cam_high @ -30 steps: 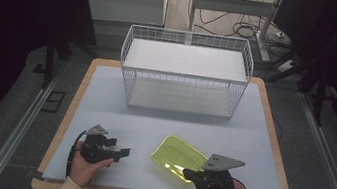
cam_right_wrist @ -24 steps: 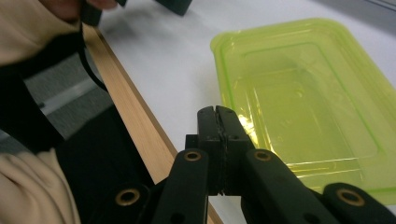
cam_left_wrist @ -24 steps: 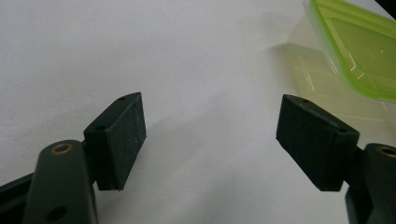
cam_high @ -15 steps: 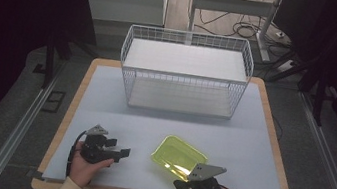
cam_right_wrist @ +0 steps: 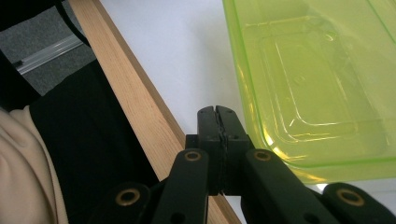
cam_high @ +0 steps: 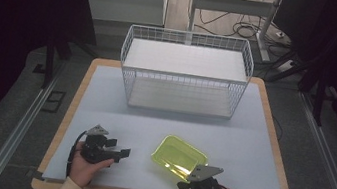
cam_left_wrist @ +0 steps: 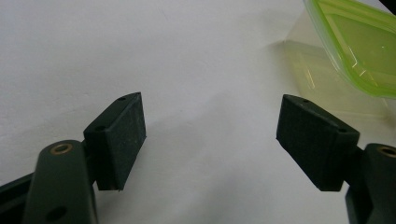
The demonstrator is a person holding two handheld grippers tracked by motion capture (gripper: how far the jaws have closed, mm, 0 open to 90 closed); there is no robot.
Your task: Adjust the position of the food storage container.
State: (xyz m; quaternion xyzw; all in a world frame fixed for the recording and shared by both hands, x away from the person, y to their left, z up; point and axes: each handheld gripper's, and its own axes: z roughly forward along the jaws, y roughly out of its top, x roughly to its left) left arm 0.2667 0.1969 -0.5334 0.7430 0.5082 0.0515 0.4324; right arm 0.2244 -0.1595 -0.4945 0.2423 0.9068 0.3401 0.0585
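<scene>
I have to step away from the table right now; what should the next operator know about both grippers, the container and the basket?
Left gripper: open, nothing between its jaws, low over the table mat, left of the container.
Right gripper: jaws shut together on nothing, just beside the container's near edge at the front of the table.
Translucent lime-green plastic container: lying on the pale blue table mat, not gripped.
White wire basket: at the back of the mat, nothing inside.
Done: nothing picked up yet.
Left: probably grasp the container and move it, likely to the basket.

Black left gripper (cam_high: 119, 154) and right gripper (cam_right_wrist: 218, 114), brass rivets (grey three-cornered plates on top), cream sleeves, black cables.
</scene>
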